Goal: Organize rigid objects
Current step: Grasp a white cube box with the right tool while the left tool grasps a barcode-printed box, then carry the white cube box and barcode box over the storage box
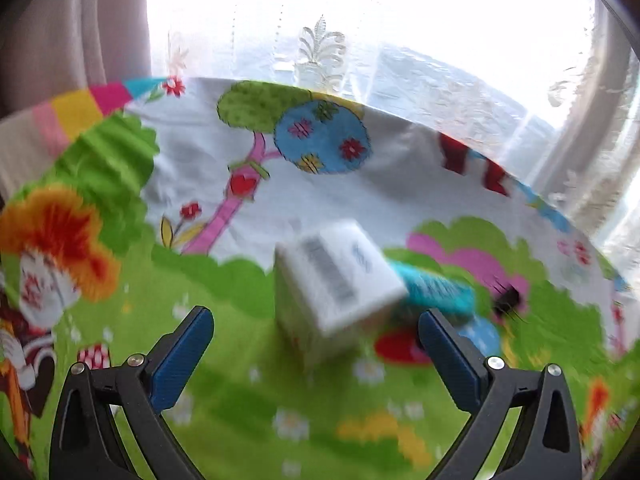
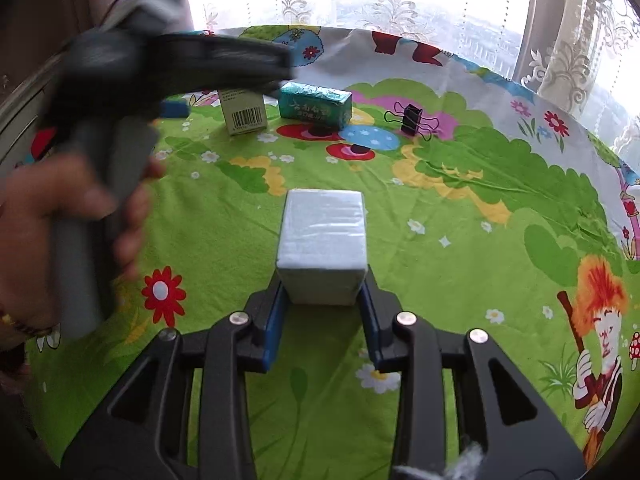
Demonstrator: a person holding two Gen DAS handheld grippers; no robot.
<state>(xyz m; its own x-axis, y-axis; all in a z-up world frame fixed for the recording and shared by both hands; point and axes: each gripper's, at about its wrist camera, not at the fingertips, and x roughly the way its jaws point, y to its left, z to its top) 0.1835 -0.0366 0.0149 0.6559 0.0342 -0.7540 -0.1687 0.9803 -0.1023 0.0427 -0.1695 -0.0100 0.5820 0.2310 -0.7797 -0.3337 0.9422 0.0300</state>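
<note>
My right gripper (image 2: 325, 284) is shut on a white foam block (image 2: 322, 236), which sticks out forward above the cartoon tablecloth (image 2: 460, 240). My left gripper (image 1: 316, 320) is open, and a small white box with a barcode (image 1: 336, 276) stands just ahead of its blue pads without touching them. The right wrist view shows that box (image 2: 246, 114) at the far side, with one blurred finger (image 2: 248, 60) of the left gripper above it. A teal packet (image 2: 316, 106) lies right of the box, and a black binder clip (image 2: 412, 120) lies further right.
A person's hand (image 2: 80, 208) holds the left gripper's handle at the left of the right wrist view. The round table's far edge (image 2: 400, 40) runs along a lace curtain (image 2: 400, 4) and a bright window.
</note>
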